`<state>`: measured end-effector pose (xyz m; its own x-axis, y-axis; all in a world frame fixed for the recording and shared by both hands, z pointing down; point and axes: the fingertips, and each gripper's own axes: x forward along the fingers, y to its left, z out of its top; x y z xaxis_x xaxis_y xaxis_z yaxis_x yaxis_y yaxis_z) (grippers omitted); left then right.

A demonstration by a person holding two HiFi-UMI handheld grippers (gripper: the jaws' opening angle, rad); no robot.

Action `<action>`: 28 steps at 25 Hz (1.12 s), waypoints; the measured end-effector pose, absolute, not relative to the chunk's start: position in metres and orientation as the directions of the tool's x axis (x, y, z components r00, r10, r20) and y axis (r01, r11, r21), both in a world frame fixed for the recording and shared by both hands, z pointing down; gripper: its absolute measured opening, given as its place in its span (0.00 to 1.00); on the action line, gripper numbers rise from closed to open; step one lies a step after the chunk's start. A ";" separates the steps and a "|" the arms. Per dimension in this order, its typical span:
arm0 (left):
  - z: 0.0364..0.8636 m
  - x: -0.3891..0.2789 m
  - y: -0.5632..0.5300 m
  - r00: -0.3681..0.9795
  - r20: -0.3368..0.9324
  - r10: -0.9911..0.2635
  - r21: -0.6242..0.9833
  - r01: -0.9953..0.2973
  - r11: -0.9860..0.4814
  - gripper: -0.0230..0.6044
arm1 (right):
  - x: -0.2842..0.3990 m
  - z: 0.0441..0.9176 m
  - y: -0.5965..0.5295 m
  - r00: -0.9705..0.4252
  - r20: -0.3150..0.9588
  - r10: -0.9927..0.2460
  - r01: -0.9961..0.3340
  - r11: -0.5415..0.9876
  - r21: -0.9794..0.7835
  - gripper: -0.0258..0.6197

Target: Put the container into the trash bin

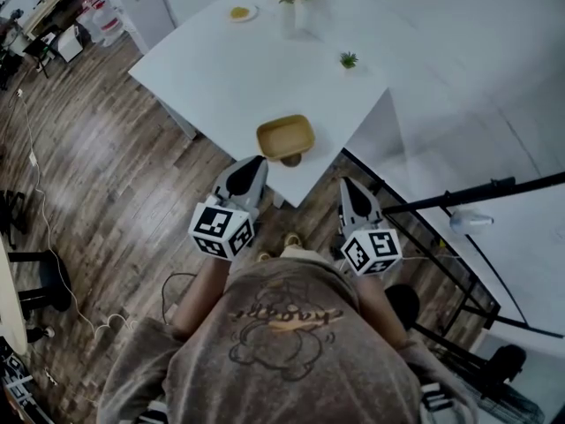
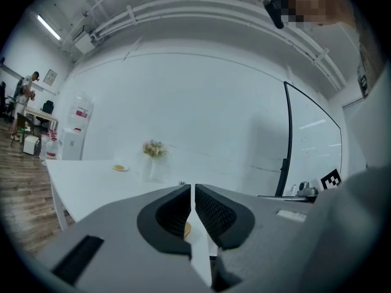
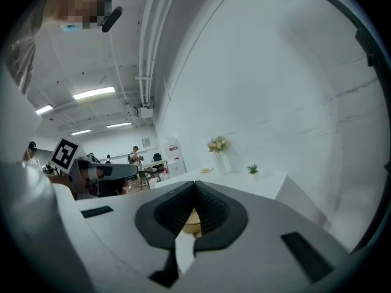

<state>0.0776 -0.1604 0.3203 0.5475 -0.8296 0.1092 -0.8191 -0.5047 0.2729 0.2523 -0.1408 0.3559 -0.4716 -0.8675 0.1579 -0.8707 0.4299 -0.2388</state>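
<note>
1. Now the yellow container (image 1: 285, 137) sits on the white table (image 1: 221, 78), close to the table's near corner.
2. The left gripper (image 1: 251, 164) is just off the table's near edge. Its jaws are pressed together and empty.
3. The right gripper (image 1: 351, 186) is off the table too, past that corner. Its jaws are together and empty.
4. A flower vase (image 1: 297, 3), a little plant (image 1: 349, 60) and a plate (image 1: 240, 12) stand at the table's far end.

Office: white table (image 1: 221, 69), far desks (image 1: 51, 3), strip lights (image 3: 93, 93)
</note>
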 end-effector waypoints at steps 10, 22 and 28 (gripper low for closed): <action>0.339 0.077 -0.185 0.534 0.142 -0.833 0.336 -0.818 -0.467 0.29 | 0.255 0.362 -0.164 -0.491 0.166 -0.855 -0.861 0.447 -0.242 0.03; 0.374 0.068 -0.223 0.490 0.210 -0.846 0.332 -0.850 -0.409 0.44 | 0.262 0.372 -0.176 -0.493 0.177 -0.852 -0.858 0.442 -0.260 0.03; 0.405 0.060 -0.254 0.474 0.273 -0.837 0.316 -0.866 -0.388 0.44 | 0.267 0.374 -0.178 -0.478 0.192 -0.857 -0.866 0.423 -0.266 0.03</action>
<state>0.0601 -0.2545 0.4046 0.4743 -0.8370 0.2728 -0.8660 -0.3878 0.3158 0.2673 -0.1778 0.3739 -0.4782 -0.8569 0.1924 -0.8659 0.4234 -0.2664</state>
